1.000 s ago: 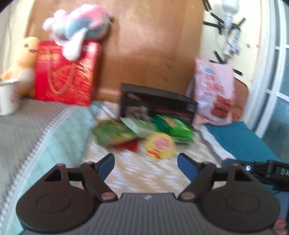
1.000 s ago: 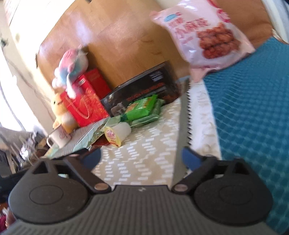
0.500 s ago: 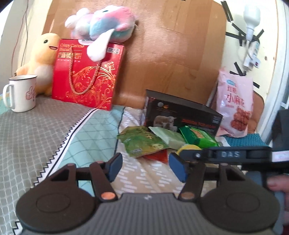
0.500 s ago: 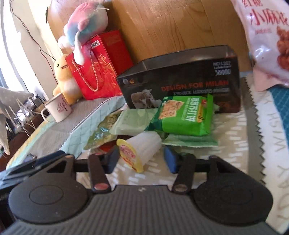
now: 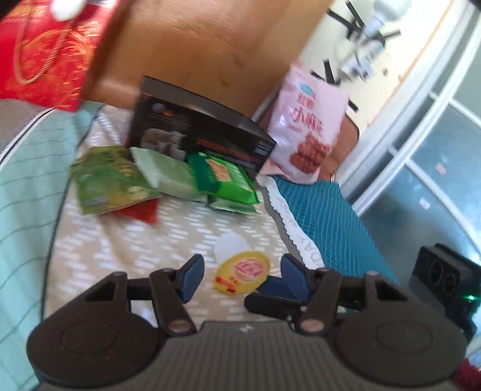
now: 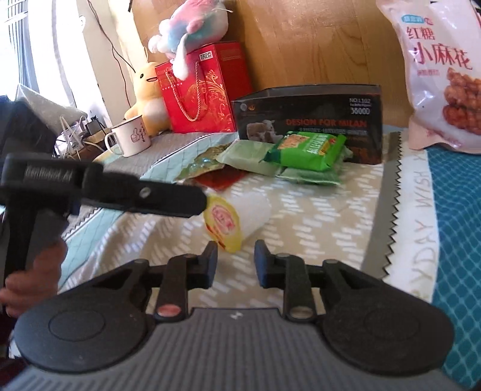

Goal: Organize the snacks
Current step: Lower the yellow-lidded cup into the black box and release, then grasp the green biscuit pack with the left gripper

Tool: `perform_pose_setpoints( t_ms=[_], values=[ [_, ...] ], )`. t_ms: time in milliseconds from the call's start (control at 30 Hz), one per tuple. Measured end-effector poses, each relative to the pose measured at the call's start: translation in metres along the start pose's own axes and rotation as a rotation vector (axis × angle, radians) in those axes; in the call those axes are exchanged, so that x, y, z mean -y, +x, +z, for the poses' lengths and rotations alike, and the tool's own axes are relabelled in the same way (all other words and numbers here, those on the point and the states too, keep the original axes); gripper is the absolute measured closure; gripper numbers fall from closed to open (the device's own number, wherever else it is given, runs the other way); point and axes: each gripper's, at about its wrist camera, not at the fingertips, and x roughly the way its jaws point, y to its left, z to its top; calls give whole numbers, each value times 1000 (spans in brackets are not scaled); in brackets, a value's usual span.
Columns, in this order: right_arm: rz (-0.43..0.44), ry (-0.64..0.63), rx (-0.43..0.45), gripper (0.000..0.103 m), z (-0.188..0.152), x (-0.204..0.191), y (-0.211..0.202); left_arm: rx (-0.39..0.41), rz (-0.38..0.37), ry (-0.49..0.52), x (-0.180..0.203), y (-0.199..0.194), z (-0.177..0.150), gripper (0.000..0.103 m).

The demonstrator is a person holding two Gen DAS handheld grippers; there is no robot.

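A white jelly cup with a yellow lid lies on its side on the patterned cloth, apart from the snack pile. My left gripper is open with the cup's lid between its fingertips. My right gripper is open, narrowly, just in front of the cup and empty. The left gripper's arm reaches across the right wrist view to the cup. A bright green packet, a pale green packet and an olive green bag lie before an open black box.
A pink snack bag leans on the wooden board at the right. A red gift bag, two plush toys and a white mug stand at the left. A teal mat lies at the right.
The jelly cup has come out of the pile toward me. My left gripper has swung right and down around it. My right gripper has narrowed and sits lower behind it.
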Motion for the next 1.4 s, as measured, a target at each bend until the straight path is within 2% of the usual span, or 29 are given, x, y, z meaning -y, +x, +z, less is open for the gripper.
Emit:
perform_pose_setpoints(
  t_ms=[67,100,167,267,333,433,567,667,800,900,1067,1100,1167,1233,1400],
  values=[
    [-17,-13,-1,72,3,0,5,-27,40,24,5,13,4,46],
    [-19,-17,-1,72,4,-1,9,-34,42,24,5,16,5,46],
    [-15,-29,5,72,4,-2,15,-65,22,11,4,27,6,55],
    [-23,-26,7,74,9,-2,17,-75,38,8,6,29,5,57],
    [-14,-38,60,74,15,-3,9,-44,36,30,12,19,11,57],
    [-19,-69,147,74,43,0,6,38,31,67,21,6,37,57],
    [-58,-104,236,75,93,18,31,169,97,112,25,14,87,56],
    [-80,-36,216,77,126,42,63,198,167,98,14,41,121,56],
    [-132,23,199,76,142,56,88,195,203,41,-3,67,140,56],
    [-160,48,180,73,142,60,92,175,207,-3,-11,79,142,51],
    [-179,31,213,73,125,59,67,180,205,-15,-10,69,132,50],
    [-169,47,229,73,117,58,56,181,188,-26,-10,60,127,50],
    [-135,89,261,73,97,61,35,212,107,-65,-13,38,112,50],
    [-144,136,253,73,75,67,24,204,83,-98,-16,29,98,51],
    [-161,287,209,71,48,87,30,107,147,-157,-27,54,80,51]
  ],
)
